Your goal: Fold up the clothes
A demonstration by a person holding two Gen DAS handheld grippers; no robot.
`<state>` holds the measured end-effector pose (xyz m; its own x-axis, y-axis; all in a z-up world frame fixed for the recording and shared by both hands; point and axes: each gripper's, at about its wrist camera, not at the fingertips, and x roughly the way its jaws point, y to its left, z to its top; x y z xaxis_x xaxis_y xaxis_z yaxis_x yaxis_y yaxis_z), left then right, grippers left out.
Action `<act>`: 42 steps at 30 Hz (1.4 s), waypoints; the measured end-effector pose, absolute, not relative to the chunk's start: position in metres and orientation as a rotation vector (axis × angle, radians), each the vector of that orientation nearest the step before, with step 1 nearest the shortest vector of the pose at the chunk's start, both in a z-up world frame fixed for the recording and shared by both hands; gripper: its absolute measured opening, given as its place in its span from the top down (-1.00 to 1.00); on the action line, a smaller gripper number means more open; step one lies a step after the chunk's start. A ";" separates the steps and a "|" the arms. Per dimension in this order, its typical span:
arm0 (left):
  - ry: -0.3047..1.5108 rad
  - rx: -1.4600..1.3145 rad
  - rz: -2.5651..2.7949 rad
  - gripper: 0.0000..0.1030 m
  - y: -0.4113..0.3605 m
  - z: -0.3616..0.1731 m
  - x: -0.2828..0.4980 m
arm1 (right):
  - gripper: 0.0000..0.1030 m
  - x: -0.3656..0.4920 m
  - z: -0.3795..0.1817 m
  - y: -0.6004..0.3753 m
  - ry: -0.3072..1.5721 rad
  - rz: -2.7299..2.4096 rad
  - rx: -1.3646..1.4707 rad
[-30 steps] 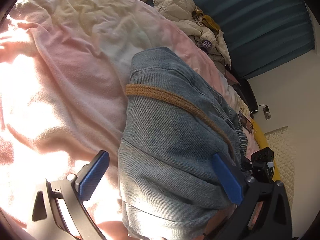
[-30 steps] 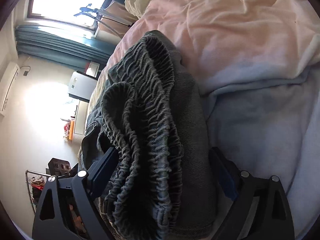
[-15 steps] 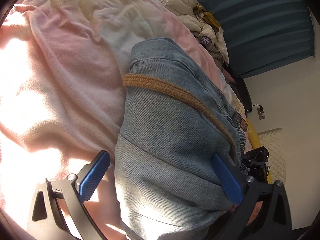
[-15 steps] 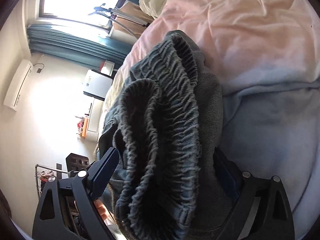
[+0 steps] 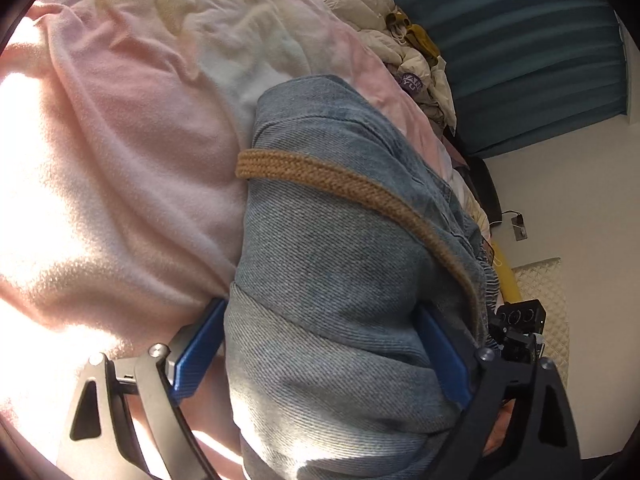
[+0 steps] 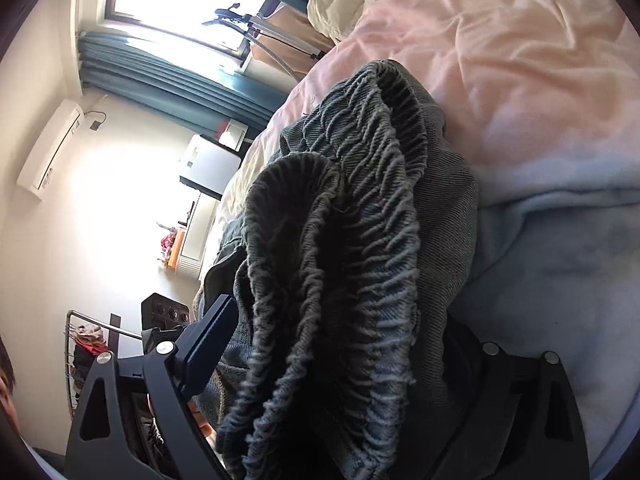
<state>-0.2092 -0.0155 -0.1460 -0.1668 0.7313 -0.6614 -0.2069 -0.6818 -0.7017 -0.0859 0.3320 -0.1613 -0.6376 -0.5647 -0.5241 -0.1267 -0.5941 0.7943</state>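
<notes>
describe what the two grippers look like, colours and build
The left gripper has a black frame with triangular cut-outs, silver round bolts and flat blue fingers. The right gripper has the same black frame and silver bolts; its fingers look dark navy in shadow.

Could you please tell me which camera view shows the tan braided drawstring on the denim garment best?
The left wrist view: the tan braided drawstring lies fully exposed across the folded blue denim garment. The right wrist view shows mainly the garment's gathered elastic waistband; no drawstring can be clearly made out there.
</notes>
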 end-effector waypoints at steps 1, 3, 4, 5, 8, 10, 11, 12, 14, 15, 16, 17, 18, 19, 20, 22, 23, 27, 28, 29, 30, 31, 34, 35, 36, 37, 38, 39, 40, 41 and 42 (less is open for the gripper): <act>-0.600 -1.462 1.919 -0.77 -0.015 -0.144 -0.209 | -0.51 -0.085 -0.162 0.332 -1.239 -2.316 1.178; -0.573 -1.452 1.940 -0.70 -0.013 -0.141 -0.207 | -0.34 -0.085 -0.162 0.331 -1.217 -2.341 1.208; -0.560 -1.448 1.952 -0.69 -0.012 -0.140 -0.206 | -0.26 -0.085 -0.162 0.330 -1.198 -2.356 1.221; -0.551 -1.441 1.966 -0.66 -0.011 -0.139 -0.205 | -0.19 -0.088 -0.163 0.327 -1.174 -2.374 1.234; -0.502 -1.421 2.008 -0.61 -0.008 -0.137 -0.202 | -0.05 -0.091 -0.156 0.317 -1.044 -2.461 1.306; -0.473 -1.409 2.036 -0.54 -0.009 -0.134 -0.199 | -0.02 -0.092 -0.148 0.308 -0.959 -2.519 1.337; -0.470 -1.401 2.047 -0.50 -0.010 -0.133 -0.198 | 0.00 -0.092 -0.145 0.306 -0.938 -2.537 1.346; -0.467 -1.392 2.059 -0.42 -0.010 -0.132 -0.196 | 0.01 -0.092 -0.143 0.304 -0.922 -2.551 1.346; -0.435 -1.368 2.094 -0.32 -0.010 -0.128 -0.190 | 0.06 -0.090 -0.137 0.301 -0.886 -2.583 1.339; -0.415 -1.356 2.115 -0.26 -0.009 -0.125 -0.188 | 0.07 -0.088 -0.134 0.298 -0.862 -2.603 1.338; -0.390 -1.343 2.138 -0.23 -0.007 -0.123 -0.186 | 0.09 -0.087 -0.130 0.295 -0.837 -2.623 1.337; -0.361 -1.335 2.161 -0.17 -0.005 -0.121 -0.183 | 0.11 -0.086 -0.127 0.292 -0.807 -2.643 1.338; -0.337 -1.331 2.176 -0.13 -0.004 -0.119 -0.181 | 0.12 -0.085 -0.123 0.287 -0.774 -2.660 1.338; -0.318 -1.325 2.188 -0.11 -0.005 -0.116 -0.178 | 0.14 -0.083 -0.118 0.281 -0.740 -2.677 1.337; -0.302 -1.316 2.204 -0.08 -0.004 -0.113 -0.176 | 0.15 -0.081 -0.116 0.283 -0.724 -2.688 1.335; -0.265 -1.299 2.240 -0.02 -0.002 -0.105 -0.171 | 0.16 -0.077 -0.110 0.281 -0.687 -2.711 1.332; -0.251 -1.290 2.257 0.03 0.000 -0.100 -0.168 | 0.16 -0.075 -0.107 0.279 -0.668 -2.719 1.330; -0.207 -1.251 2.302 0.17 0.004 -0.079 -0.153 | 0.18 -0.066 -0.093 0.275 -0.645 -2.733 1.317; -0.204 -1.253 2.304 0.18 0.005 -0.075 -0.150 | 0.19 -0.066 -0.090 0.274 -0.660 -2.731 1.316; -0.200 -1.254 2.306 0.20 0.007 -0.071 -0.147 | 0.19 -0.065 -0.085 0.275 -0.668 -2.732 1.316; -0.196 -1.256 2.308 0.21 0.008 -0.067 -0.144 | 0.19 -0.062 -0.080 0.280 -0.663 -2.736 1.316; -0.193 -1.258 2.311 0.21 0.009 -0.062 -0.141 | 0.19 -0.060 -0.074 0.286 -0.657 -2.740 1.317; -0.174 -1.258 2.319 0.23 0.014 -0.048 -0.131 | 0.19 -0.047 -0.060 0.287 -0.635 -2.747 1.325; -0.172 -1.253 2.319 0.23 0.016 -0.042 -0.128 | 0.19 -0.054 -0.056 0.281 -0.634 -2.749 1.325; -0.169 -1.248 2.318 0.23 0.018 -0.035 -0.125 | 0.19 -0.057 -0.052 0.279 -0.637 -2.750 1.321; -0.167 -1.243 2.318 0.23 0.020 -0.029 -0.122 | 0.19 -0.055 -0.047 0.280 -0.637 -2.755 1.312; -0.165 -1.238 2.317 0.23 0.022 -0.022 -0.119 | 0.19 -0.052 -0.044 0.281 -0.634 -2.760 1.304; -0.161 -1.233 2.317 0.23 0.025 -0.016 -0.117 | 0.19 -0.049 -0.039 0.283 -0.644 -2.763 1.298; -0.157 -1.228 2.317 0.23 0.028 -0.009 -0.116 | 0.19 -0.046 -0.034 0.286 -0.657 -2.764 1.291; -0.153 -1.224 2.316 0.23 0.030 -0.003 -0.114 | 0.19 -0.035 -0.026 0.294 -0.658 -2.770 1.282; -0.149 -1.219 2.316 0.23 0.033 0.003 -0.113 | 0.19 -0.023 -0.017 0.302 -0.656 -2.777 1.273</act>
